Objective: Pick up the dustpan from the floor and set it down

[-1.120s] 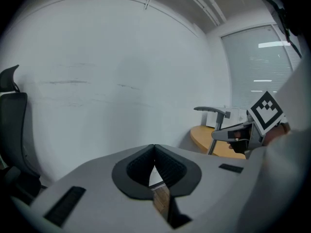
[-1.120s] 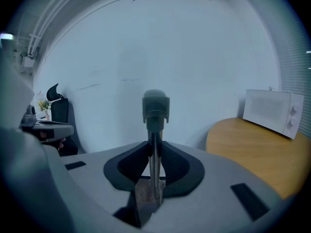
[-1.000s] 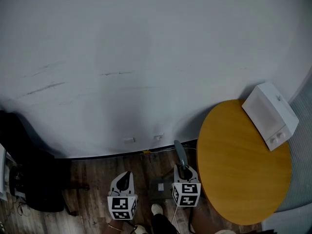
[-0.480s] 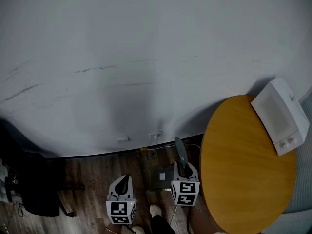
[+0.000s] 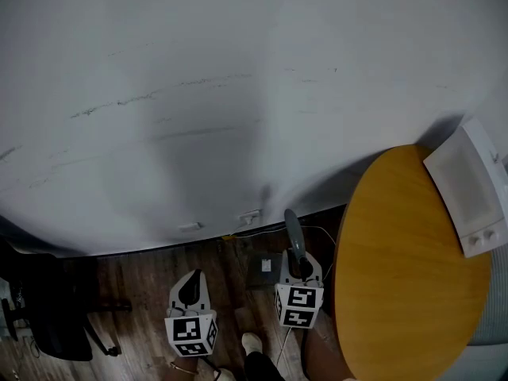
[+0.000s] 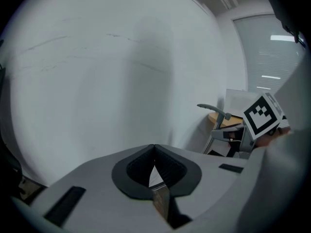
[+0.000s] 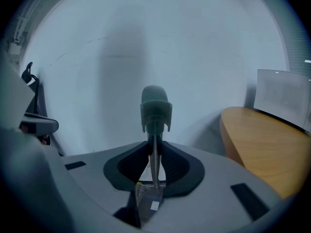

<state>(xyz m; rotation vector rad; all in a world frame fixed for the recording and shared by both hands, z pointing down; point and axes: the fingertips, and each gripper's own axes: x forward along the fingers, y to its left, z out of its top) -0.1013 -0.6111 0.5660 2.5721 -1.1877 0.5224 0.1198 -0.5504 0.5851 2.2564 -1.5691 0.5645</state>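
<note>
Head view swung left: tabletop [image 5: 405,276] and white box [image 5: 470,189] shifted twd right edge of frame, box now cut off at the edge. Wall scuffs [image 5: 151,95] moved up and right. Black chair [image 5: 48,316] pushed into lower-left corner. Dustpan [image 5: 292,240] in right gripper [image 5: 298,267] brought closer to wall base, its dark pan now just short of the skirting. Left gripper [image 5: 190,282] shifted slightly left in frame.

A white box [image 5: 468,193] shows by the round wooden table [image 5: 397,284].
</note>
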